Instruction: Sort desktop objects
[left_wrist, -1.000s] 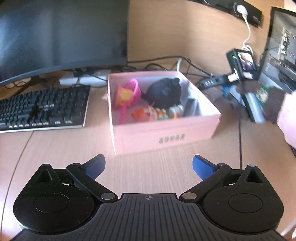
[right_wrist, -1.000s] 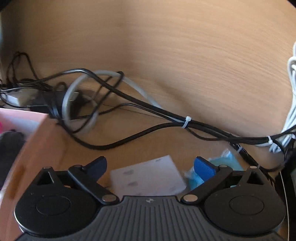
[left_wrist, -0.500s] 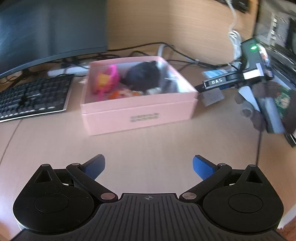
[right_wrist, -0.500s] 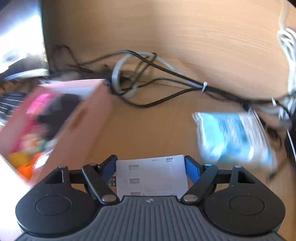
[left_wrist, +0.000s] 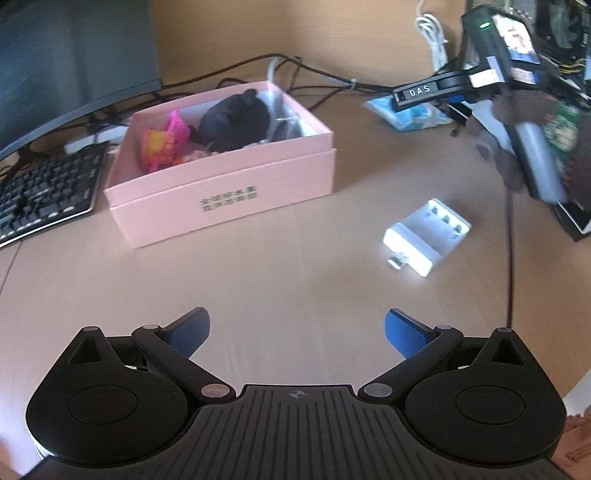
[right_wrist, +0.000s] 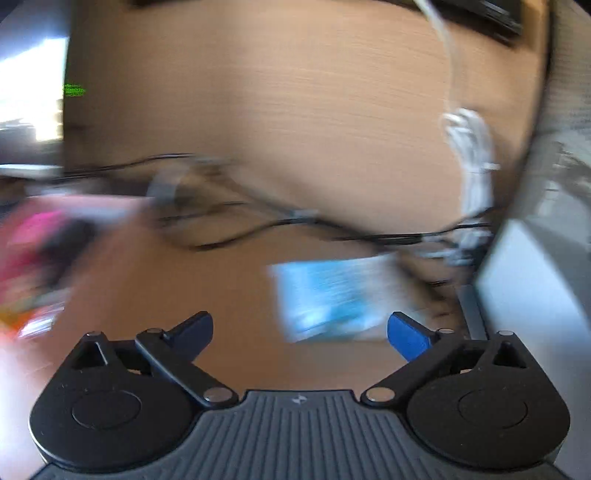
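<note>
With your right gripper (right_wrist: 299, 332) opening on nothing and your left gripper (left_wrist: 296, 328) spread empty, the white charger (left_wrist: 427, 236) lies loose at centre right, outside the pink box (left_wrist: 221, 184) upper left, ready for collecting

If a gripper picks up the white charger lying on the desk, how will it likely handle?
The charger looks like a rigid plastic block, so it should hold its shape. Its flat faces suggest it will slide rather than roll. The glossy shell may slip a little, and the plug sticking out could snag on the box.
</note>
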